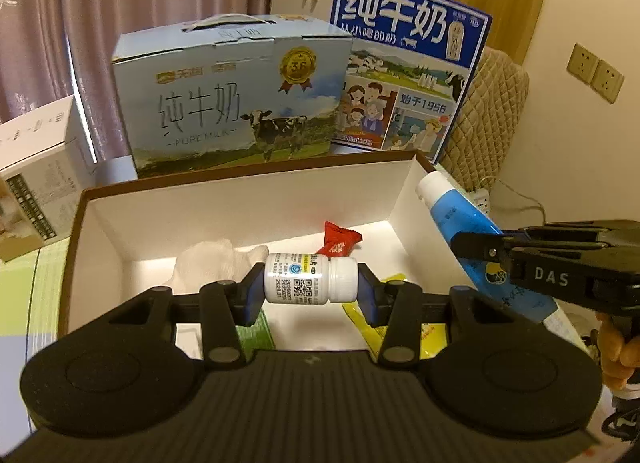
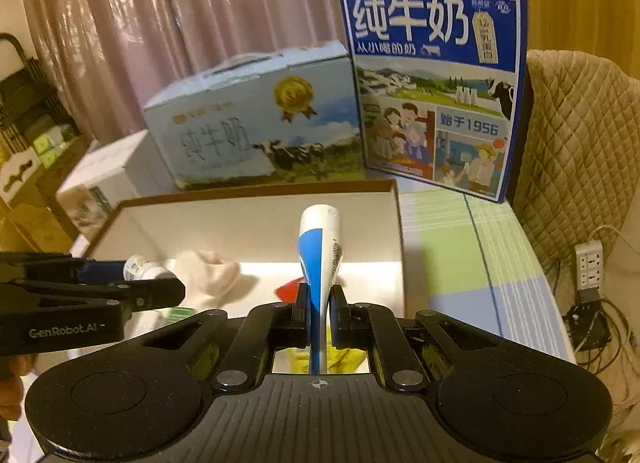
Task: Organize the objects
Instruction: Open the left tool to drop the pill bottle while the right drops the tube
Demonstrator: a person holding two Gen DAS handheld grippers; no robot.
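Box open-topped, white inside, brown rim; sits under and ahead of both jaw sets. Two milk cartons stand behind its far wall, well beyond the jaws.

Right gripper: jaws narrow, clamped on the flat end of the tube. Tube runs forward from the jaws, cap end up and tilted toward the far wall. From the left wrist view the tube crosses above the box's right wall, so it's over the rim, not inside yet.

Left gripper: jaws pinch the bottle end to end, cap against the right jaw, base against the left. Bottle lies crosswise between the pads, held above the box floor.

Already in the box: cloth ahead-left of the left jaws, red wrapper just beyond the bottle, yellow packet under the right jaw, green packet under the left jaw.

Step, my read: both items carried over the box, drop-off pending. Next: lower each toward a bare patch of floor, then open the jaws. The tube needs to come left and inward past the right wall first. Bottle is round, likely to roll on release; set it low.
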